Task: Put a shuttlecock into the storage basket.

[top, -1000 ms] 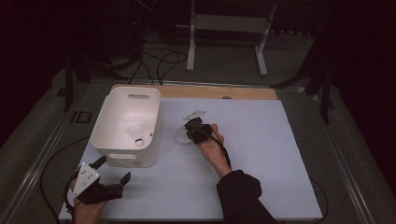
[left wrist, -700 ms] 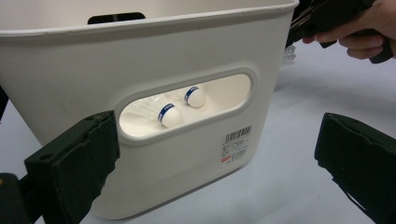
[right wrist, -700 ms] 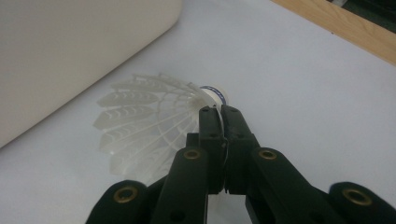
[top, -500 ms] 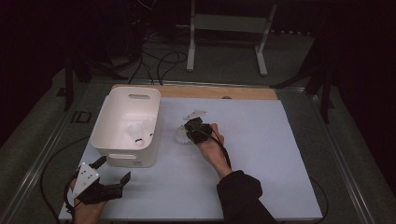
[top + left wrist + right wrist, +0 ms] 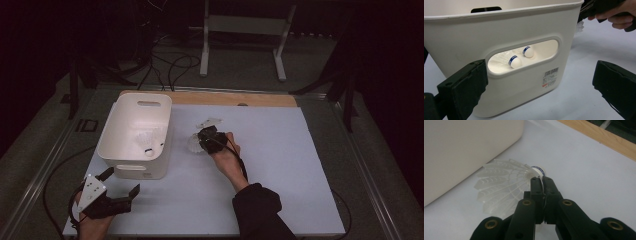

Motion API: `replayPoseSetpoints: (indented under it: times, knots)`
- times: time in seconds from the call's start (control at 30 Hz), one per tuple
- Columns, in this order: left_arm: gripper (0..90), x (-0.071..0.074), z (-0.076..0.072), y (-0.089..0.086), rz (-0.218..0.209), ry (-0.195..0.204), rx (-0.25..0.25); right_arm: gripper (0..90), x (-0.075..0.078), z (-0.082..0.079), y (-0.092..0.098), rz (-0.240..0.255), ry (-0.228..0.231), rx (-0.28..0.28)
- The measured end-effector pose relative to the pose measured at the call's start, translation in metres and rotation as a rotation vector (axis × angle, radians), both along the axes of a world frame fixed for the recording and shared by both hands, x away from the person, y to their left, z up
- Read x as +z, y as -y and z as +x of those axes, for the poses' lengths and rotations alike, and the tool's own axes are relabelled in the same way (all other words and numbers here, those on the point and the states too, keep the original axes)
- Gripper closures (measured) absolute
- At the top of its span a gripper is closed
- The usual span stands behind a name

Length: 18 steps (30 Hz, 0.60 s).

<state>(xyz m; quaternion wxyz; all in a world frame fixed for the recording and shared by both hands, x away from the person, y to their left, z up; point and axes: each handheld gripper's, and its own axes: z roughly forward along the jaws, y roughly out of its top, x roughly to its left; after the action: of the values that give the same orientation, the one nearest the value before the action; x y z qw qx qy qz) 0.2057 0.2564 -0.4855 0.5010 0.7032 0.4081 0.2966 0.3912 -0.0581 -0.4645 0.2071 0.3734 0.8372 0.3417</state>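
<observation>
Two black jaws of the right gripper (image 5: 541, 180) are pinching shut on a shuttlecock (image 5: 504, 187) near its cork, its white skirt fanning out over the table (image 5: 586, 170) just beside the tub (image 5: 461, 152). In the high view that gripper (image 5: 207, 140) is sitting right of the tub (image 5: 135, 137), well apart from the left gripper (image 5: 120, 185). Its jaws are standing wide and holding nothing, facing the tub's wall (image 5: 524, 100); through the handle slot two more shuttlecocks (image 5: 515, 61) are lying inside.
</observation>
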Motion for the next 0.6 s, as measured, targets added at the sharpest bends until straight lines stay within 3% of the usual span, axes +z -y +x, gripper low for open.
replayPoseSetpoints:
  times: [0.6]
  knots:
    - [0.8,0.0000,0.0000,0.0001,0.003,-0.002,-0.002,88.1,0.0084,-0.0035,-0.0015,0.011,0.020,0.008]
